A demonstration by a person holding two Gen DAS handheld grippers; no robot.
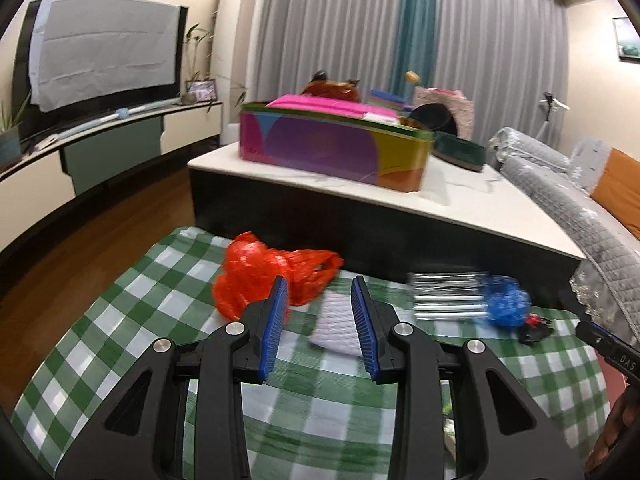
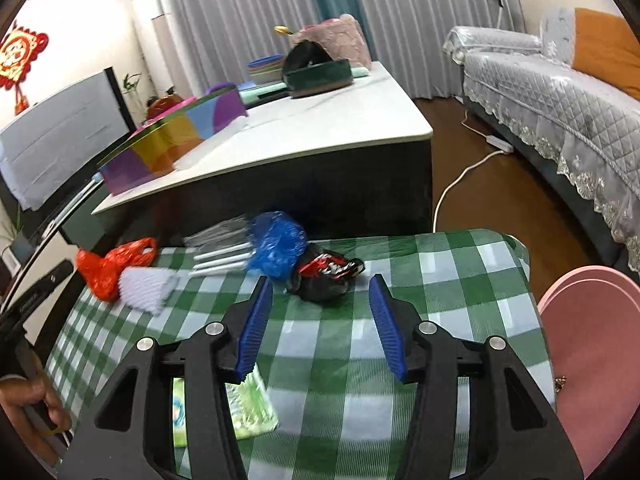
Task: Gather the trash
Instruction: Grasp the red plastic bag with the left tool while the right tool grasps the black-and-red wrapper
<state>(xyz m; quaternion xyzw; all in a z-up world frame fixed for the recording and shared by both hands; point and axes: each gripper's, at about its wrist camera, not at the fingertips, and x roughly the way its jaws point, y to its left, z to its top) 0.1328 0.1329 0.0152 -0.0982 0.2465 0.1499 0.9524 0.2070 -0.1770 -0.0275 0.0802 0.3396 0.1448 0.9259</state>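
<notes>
Trash differs: pink bin (image 2: 592, 344) appears only in right wrist view.

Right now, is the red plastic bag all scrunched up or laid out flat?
Scrunched up. The red plastic bag sits in a crinkled heap on the checked cloth, its handle loop sticking out to one side.

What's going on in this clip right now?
A person holds a gripper in each hand over a green checked cloth strewn with trash. The left gripper is open, lined up with a white crumpled tissue, with an orange plastic bag beside it. The right gripper is open, aimed at a red and black wrapper next to a blue plastic bag. Nothing is held yet. A pink bin shows at the right.
</notes>
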